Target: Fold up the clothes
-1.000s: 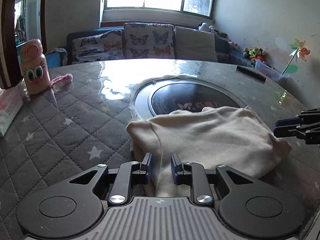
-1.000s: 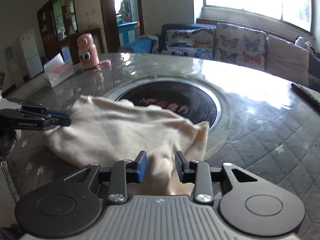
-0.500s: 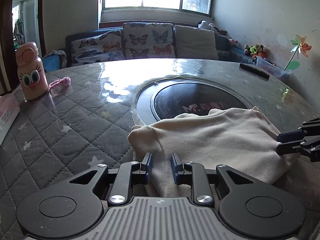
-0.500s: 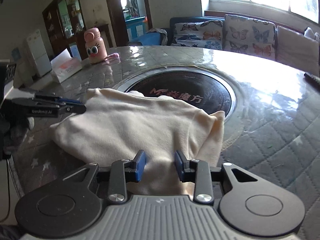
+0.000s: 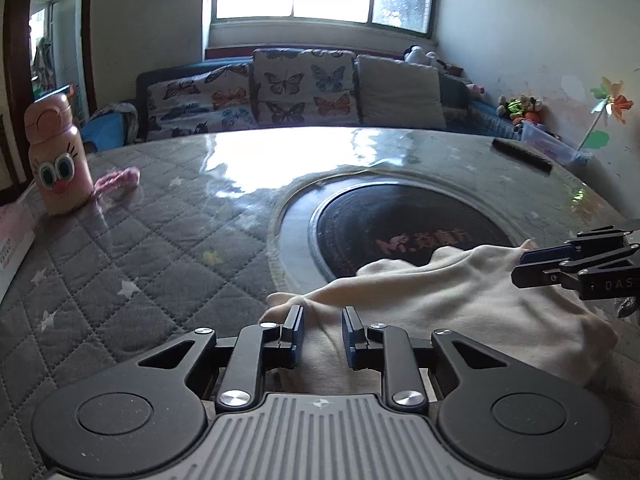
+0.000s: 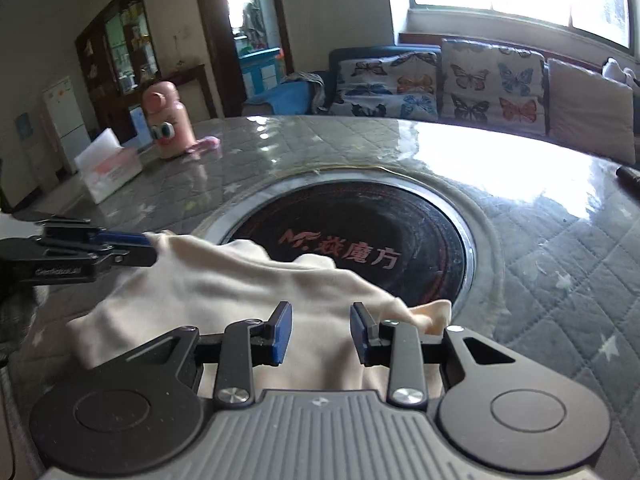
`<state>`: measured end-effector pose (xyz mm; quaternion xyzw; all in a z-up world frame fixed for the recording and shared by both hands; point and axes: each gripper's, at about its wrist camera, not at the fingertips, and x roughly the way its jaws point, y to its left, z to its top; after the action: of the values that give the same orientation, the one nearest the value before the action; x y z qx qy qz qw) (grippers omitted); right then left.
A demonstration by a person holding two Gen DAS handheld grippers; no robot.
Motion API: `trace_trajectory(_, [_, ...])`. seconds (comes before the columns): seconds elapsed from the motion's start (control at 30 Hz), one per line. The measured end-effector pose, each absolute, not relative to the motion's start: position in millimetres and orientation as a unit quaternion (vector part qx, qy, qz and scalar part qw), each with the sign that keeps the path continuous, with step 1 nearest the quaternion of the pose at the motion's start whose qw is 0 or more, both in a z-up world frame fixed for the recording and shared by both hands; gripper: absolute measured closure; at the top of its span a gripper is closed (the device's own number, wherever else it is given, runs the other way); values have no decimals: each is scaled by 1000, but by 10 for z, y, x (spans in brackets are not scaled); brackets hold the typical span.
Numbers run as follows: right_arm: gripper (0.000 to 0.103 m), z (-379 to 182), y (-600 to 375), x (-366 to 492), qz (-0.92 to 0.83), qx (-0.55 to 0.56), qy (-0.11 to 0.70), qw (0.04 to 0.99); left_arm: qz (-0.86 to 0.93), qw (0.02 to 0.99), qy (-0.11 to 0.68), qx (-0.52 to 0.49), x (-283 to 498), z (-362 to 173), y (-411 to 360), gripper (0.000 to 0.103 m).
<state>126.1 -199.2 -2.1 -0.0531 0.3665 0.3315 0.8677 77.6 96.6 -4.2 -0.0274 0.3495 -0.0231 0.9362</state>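
Observation:
A cream garment (image 5: 460, 300) lies folded on the quilted grey table (image 5: 140, 248), partly over the round black inset (image 5: 392, 224). My left gripper (image 5: 322, 332) is open with its fingers astride the garment's near left edge. My right gripper (image 6: 320, 330) is open, its fingers over the garment's (image 6: 240, 280) near right edge. Each gripper also shows side-on in the other view: the right one (image 5: 520, 266) and the left one (image 6: 150, 250), both at the cloth's edges. Neither visibly pinches cloth.
A pink cartoon bottle (image 5: 56, 160) and a pink strap (image 5: 120, 180) stand at the far left. A white tissue box (image 6: 110, 168) is near them. A dark remote (image 5: 520, 154) lies at the far right. A sofa (image 5: 300, 88) is behind the table.
Both grippers have opened a little wider and drawn back toward the near table edge. The garment lies lower and flatter, uncovering more of the black inset.

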Motion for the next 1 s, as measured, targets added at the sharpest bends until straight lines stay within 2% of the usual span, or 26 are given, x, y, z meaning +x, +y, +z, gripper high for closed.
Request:
trace_trajectory(0.33, [72, -13, -1887, 1385, 324, -49, 370, 869, -47, 941, 334, -30, 855, 56, 849, 80])
trace_trajectory(0.67, [71, -137, -1566, 1504, 325, -67, 371, 867, -48, 931, 362, -30, 1104, -112, 712, 80])
trace_trajectory(0.77, [69, -96, -1600, 1456, 325, -67, 365, 870, -47, 932, 358, -26, 1061, -69, 694, 72])
trace_trajectory(0.83, [61, -70, -1624, 1420, 325, -64, 362, 871, -44, 933, 356, -23, 1024, -36, 676, 63])
trace_trajectory(0.93, [57, -40, -1650, 1336, 325, -63, 358, 873, -40, 936, 348, -20, 944, 30, 640, 50])
trace_trajectory(1.0, [50, -16, -1666, 1261, 327, -63, 355, 873, -37, 938, 343, -17, 885, 77, 609, 42])
